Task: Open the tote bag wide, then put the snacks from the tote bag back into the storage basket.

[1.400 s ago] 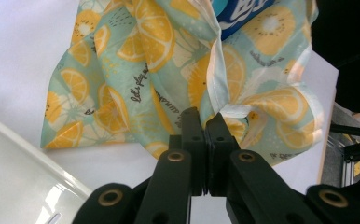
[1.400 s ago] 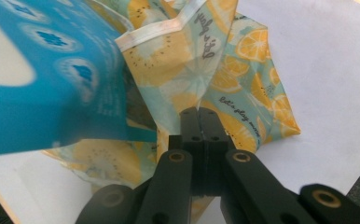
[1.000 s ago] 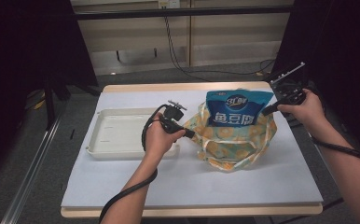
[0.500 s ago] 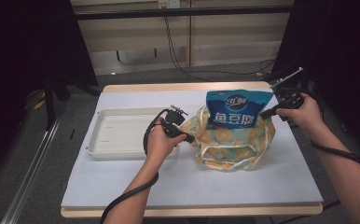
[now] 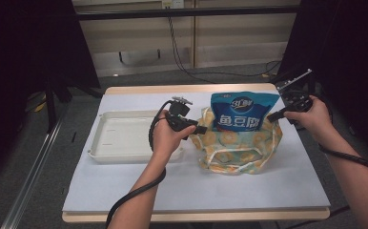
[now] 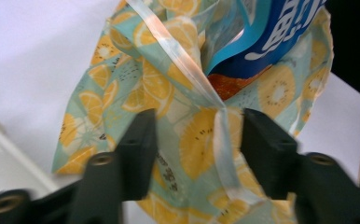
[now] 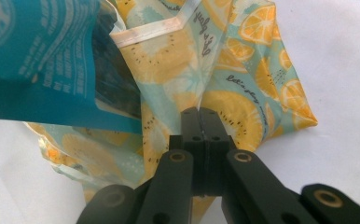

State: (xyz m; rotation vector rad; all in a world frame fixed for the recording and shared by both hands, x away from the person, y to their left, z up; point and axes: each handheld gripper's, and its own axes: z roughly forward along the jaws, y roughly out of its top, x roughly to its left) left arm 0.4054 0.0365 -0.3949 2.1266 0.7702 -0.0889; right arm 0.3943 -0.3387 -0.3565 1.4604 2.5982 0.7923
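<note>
Lemon-print bag (image 5: pixel 239 148) sits between the left gripper's (image 6: pixel 199 135) spread jaws; right gripper (image 7: pixel 200 116) pinches its rim.

Setting: lab-type recording station, not a home. Evidence: white-covered table (image 5: pixel 125 186) with wood edge standing alone on grey floor (image 5: pixel 53 157); black curtains (image 5: pixel 25 52) on both sides; dark horizontal bar (image 5: pixel 187 13) overhead; cable (image 5: pixel 177 47) hanging down the panelled back wall (image 5: pixel 230 43) from a wall outlet.
</note>
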